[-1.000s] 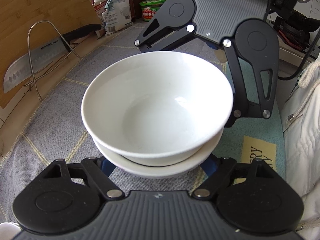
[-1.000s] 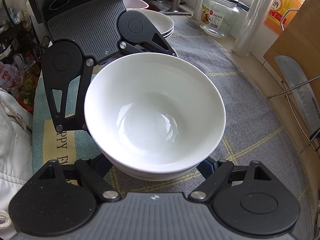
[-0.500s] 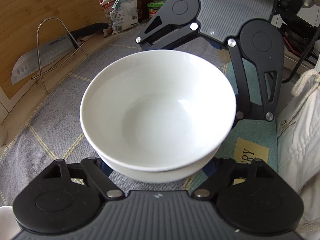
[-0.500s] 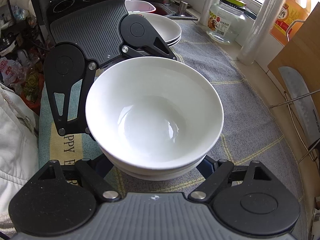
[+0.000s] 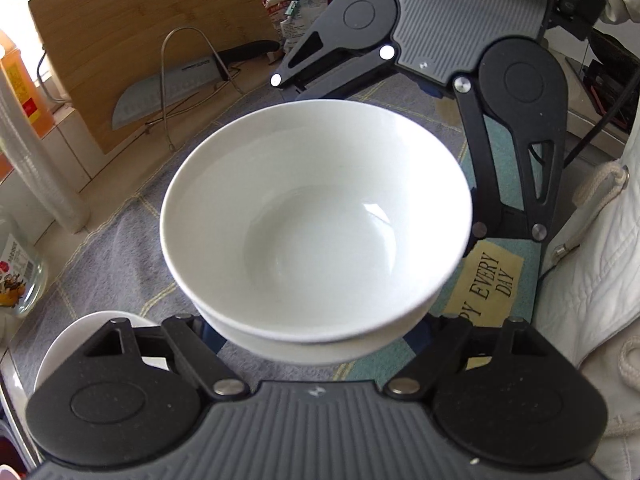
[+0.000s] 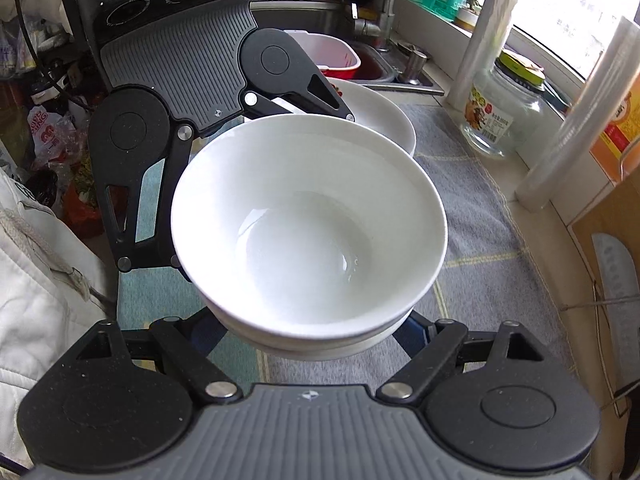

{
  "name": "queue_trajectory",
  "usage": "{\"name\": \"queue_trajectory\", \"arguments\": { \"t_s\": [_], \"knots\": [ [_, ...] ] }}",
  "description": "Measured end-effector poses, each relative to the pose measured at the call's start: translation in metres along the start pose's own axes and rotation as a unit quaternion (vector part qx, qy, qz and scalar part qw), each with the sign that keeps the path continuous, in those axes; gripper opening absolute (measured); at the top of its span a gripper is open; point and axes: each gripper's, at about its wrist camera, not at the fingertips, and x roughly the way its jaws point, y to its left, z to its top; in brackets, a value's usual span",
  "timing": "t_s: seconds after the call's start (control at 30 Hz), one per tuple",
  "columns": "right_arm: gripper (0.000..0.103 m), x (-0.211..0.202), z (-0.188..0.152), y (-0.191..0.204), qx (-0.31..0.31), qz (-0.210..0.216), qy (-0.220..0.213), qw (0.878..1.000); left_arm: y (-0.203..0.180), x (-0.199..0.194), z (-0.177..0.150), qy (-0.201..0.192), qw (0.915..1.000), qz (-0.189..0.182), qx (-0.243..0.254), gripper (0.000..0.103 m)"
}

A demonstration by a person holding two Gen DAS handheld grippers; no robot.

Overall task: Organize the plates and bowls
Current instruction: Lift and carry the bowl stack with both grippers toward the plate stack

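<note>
Jaws of both grippers around two stacked white bowls [image 5: 316, 224].

Open grey checked cloth [image 6: 480, 240] mid-table; stacked white ceramic plates [image 6: 384, 120] block the sink end, clear glass jar [image 6: 500, 116] crowds the window edge.

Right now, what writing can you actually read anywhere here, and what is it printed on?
"PY EVERY DAY", partly hidden: yellow patch on the teal mat.
Knife blade: brand line too small.
Glass jar label: too small.
Orange bottle, packets: print blurred.
</note>
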Motion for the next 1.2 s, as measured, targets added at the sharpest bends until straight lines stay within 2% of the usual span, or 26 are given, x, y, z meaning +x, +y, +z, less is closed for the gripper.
{"name": "queue_trajectory", "arguments": {
  "t_s": [0.13,0.37,0.6,0.93,1.2],
  "knots": [
    [0.09,0.015,0.034,-0.001,-0.022,0.009,-0.01,1.0,0.015,-0.018,-0.018,0.002,0.9997,0.02,-0.009,0.085],
    [0.09,0.035,0.072,-0.006,-0.042,0.011,-0.016,0.999,0.045,-0.039,-0.045,0.001,0.9987,0.047,-0.019,0.085],
    [0.09,0.067,0.109,-0.016,-0.056,0.011,-0.014,0.998,0.07,-0.043,-0.069,0.002,0.9978,0.061,-0.025,0.085],
    [0.09,0.108,0.129,-0.028,-0.049,0.02,-0.003,0.999,0.099,-0.03,-0.092,0.02,0.9971,0.064,-0.037,0.085],
    [0.09,0.117,0.13,-0.033,-0.047,0.024,0.004,0.999,0.107,-0.023,-0.096,0.023,0.997,0.059,-0.045,0.085]
  ]
}}
